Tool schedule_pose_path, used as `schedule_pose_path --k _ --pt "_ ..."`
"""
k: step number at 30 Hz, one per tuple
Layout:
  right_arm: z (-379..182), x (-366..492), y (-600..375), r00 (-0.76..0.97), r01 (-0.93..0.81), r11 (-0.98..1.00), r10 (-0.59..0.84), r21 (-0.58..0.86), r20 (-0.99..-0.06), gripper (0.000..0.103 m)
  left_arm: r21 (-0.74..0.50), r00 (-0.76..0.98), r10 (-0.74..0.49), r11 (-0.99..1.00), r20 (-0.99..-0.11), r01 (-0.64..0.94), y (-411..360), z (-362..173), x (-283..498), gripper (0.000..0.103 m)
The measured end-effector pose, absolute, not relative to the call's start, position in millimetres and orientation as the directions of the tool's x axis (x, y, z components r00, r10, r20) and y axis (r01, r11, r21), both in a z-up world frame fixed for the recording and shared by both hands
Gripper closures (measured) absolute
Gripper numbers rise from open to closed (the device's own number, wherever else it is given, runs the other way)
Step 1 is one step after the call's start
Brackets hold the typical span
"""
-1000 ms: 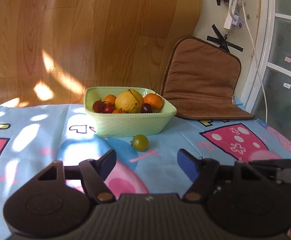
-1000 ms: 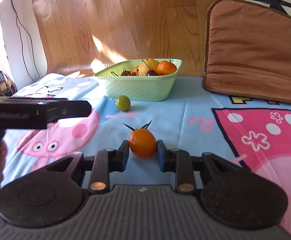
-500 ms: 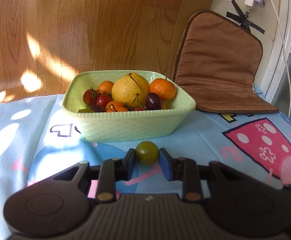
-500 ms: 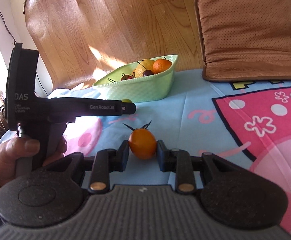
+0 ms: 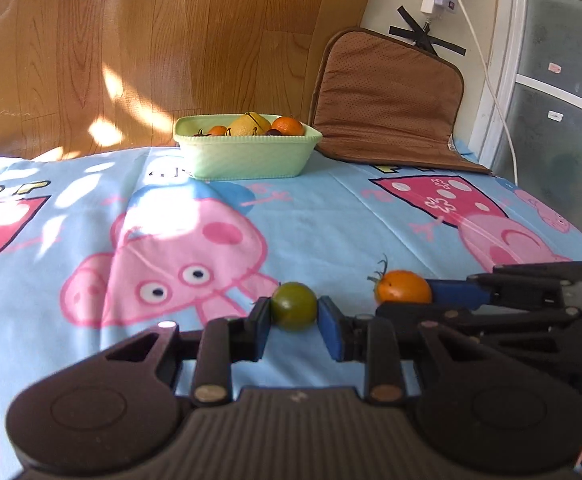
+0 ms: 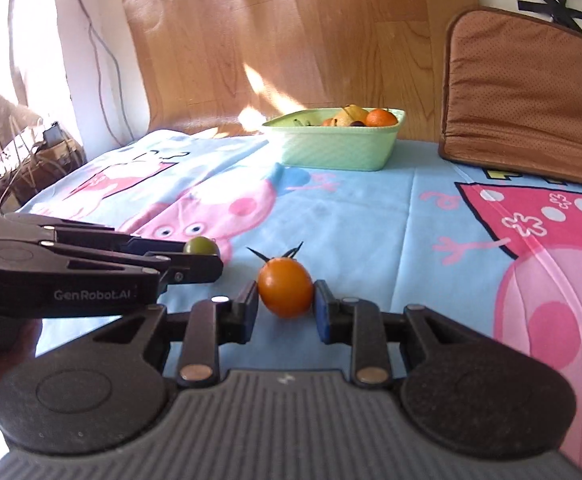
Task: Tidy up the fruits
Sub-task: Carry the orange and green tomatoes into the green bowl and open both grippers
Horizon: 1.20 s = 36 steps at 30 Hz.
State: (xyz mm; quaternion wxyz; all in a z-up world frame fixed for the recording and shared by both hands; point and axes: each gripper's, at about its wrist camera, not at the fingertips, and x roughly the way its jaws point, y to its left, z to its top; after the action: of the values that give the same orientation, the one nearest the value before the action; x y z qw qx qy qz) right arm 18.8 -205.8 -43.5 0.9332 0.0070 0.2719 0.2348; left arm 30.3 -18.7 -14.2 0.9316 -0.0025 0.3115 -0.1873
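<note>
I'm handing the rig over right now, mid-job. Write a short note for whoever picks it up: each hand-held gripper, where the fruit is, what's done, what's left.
Left hand-held gripper: shut on the green tomato, near the front of the cloth.
Right hand-held gripper: shut on the orange tomato, close beside the left one.
Green bowl: at the far end of the tablecloth, already holding a yellow fruit, a mandarin and smaller fruit.
Done: both loose tomatoes are gripped.
Left: probably carry both to the bowl and release them; neither is in it yet.
</note>
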Motion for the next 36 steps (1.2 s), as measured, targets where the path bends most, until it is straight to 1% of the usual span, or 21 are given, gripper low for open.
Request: schedule_pose_path --k 2,4,7,14,29,36 --pt "-45 4 -202 0.736 -0.446 0.884 0.452 0.141 -0.504 0.071 -0.124 0.741 -0.338 0.936 -0.580 0.330 -17 -17 16 0.077" --pt "-48 -7 -197 0.738 -0.448 0.887 0.435 0.108 -0.516 0.071 -0.093 0.757 -0.312 0.944 -0.574 0.318 -19 -18 4 0.076" --pt "-52 -14 -191 0.764 -0.439 0.897 0.401 0.049 -0.504 0.071 -0.065 0.776 -0.286 0.951 -0.563 0.303 -23 -21 -4 0.076" --pt "-55 -17 -187 0.795 -0.408 0.913 0.362 0.012 -0.487 0.071 -0.089 0.782 -0.285 0.954 -0.554 0.285 -21 -22 -5 0.076" --pt "-52 -17 -183 0.813 -0.358 0.934 0.315 0.006 -0.489 0.071 -0.103 0.769 -0.296 0.951 -0.567 0.290 -19 -21 1 0.076" --pt "-42 -10 -184 0.831 -0.347 0.938 0.306 -0.005 -0.464 0.071 -0.105 0.769 -0.300 0.950 -0.564 0.293 -16 -13 14 0.076"
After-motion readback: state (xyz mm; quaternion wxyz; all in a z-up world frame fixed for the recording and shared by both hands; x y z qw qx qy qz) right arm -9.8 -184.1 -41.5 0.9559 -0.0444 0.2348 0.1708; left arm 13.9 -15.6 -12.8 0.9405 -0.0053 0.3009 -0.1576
